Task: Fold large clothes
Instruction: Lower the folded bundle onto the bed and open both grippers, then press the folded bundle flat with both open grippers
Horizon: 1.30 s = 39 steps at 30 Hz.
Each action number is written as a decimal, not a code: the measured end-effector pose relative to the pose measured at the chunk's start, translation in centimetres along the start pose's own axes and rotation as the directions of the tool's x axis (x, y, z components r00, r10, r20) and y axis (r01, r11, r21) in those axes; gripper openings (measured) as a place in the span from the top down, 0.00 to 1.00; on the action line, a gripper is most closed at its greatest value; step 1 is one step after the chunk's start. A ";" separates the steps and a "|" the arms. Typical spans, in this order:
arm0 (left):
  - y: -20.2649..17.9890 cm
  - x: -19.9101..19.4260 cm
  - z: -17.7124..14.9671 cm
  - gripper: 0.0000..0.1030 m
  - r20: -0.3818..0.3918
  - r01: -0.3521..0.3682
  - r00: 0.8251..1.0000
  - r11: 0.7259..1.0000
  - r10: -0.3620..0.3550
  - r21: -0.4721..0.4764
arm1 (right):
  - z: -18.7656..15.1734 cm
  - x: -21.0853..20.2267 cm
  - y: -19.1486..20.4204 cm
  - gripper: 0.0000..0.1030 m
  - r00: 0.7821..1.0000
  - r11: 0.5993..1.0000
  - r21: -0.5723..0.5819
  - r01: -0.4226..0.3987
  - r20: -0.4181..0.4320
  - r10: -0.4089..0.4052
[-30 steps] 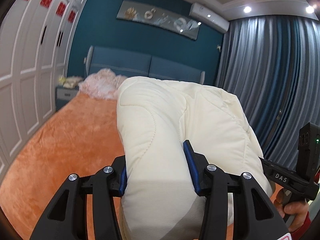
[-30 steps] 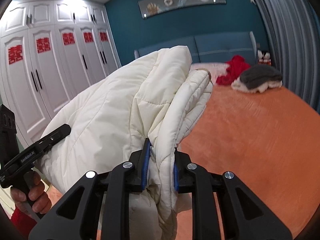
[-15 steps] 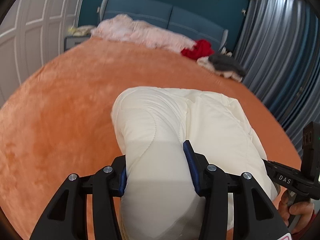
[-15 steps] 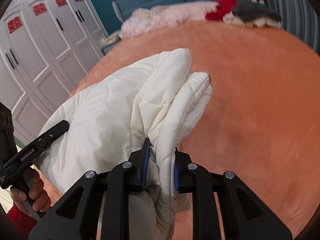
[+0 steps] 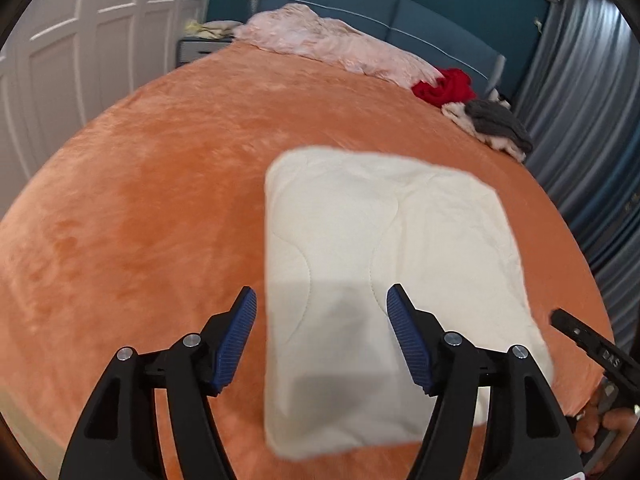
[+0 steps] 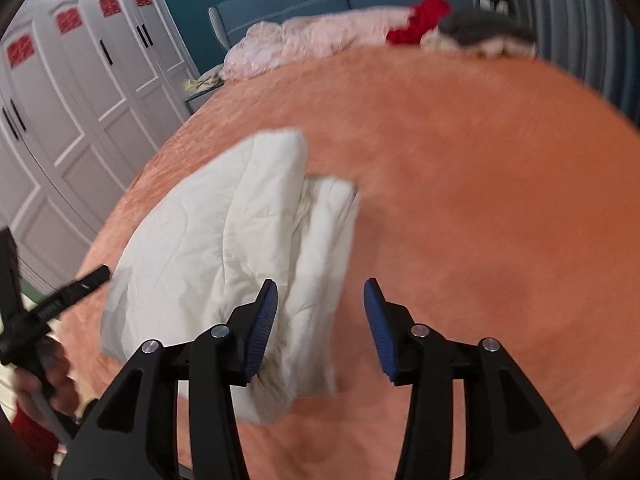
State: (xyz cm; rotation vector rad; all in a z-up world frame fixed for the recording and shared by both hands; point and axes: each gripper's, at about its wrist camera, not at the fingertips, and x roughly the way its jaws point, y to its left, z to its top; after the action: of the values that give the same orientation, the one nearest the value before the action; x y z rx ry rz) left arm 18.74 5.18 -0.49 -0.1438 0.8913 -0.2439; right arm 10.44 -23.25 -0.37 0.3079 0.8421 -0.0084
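You are in a home bedroom: a wide bed under an orange blanket, a blue padded headboard, white panelled wardrobes with red paper cuts, grey curtains, a nightstand and clothes heaped by the headboard.

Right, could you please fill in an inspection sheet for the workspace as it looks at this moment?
Surface: orange bedspread, plush and bare around the job.
Job's things: folded cream padded coat lying flat on the bedspread.
Clutter: pink bedding, red garment and grey garment at the headboard end.
Grippers: left gripper opening, pads clear of the coat; right gripper opening, pads also clear.
Cables: nothing seen.
Surroundings: white wardrobe, blue headboard, grey curtains.
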 end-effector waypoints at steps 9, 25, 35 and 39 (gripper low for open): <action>-5.1 2.9 4.8 0.35 -0.007 -0.125 0.992 0.991 0.125 0.036 | 5.3 2.5 7.2 0.58 1.000 0.986 -0.163 0.017 0.019 -0.014; -3.5 13.2 3.5 0.17 -0.047 -0.193 0.980 0.981 0.194 0.019 | 3.7 15.4 5.0 0.49 0.991 0.996 -0.070 0.057 -0.113 -0.065; -3.4 14.9 2.7 0.12 -0.003 -0.203 0.979 0.979 0.203 0.021 | 2.9 16.7 4.6 0.44 0.995 0.997 -0.051 0.055 -0.079 -0.059; -3.4 15.1 2.4 0.12 0.011 -0.201 0.980 0.979 0.201 0.019 | 2.7 16.8 4.5 0.44 0.996 0.997 -0.054 0.060 -0.060 -0.063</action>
State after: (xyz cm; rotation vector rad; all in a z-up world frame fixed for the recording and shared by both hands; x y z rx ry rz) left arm 29.25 -2.06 -9.58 -0.0354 0.8874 -0.0638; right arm 24.22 -17.72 -9.84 0.2338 0.9114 -0.0342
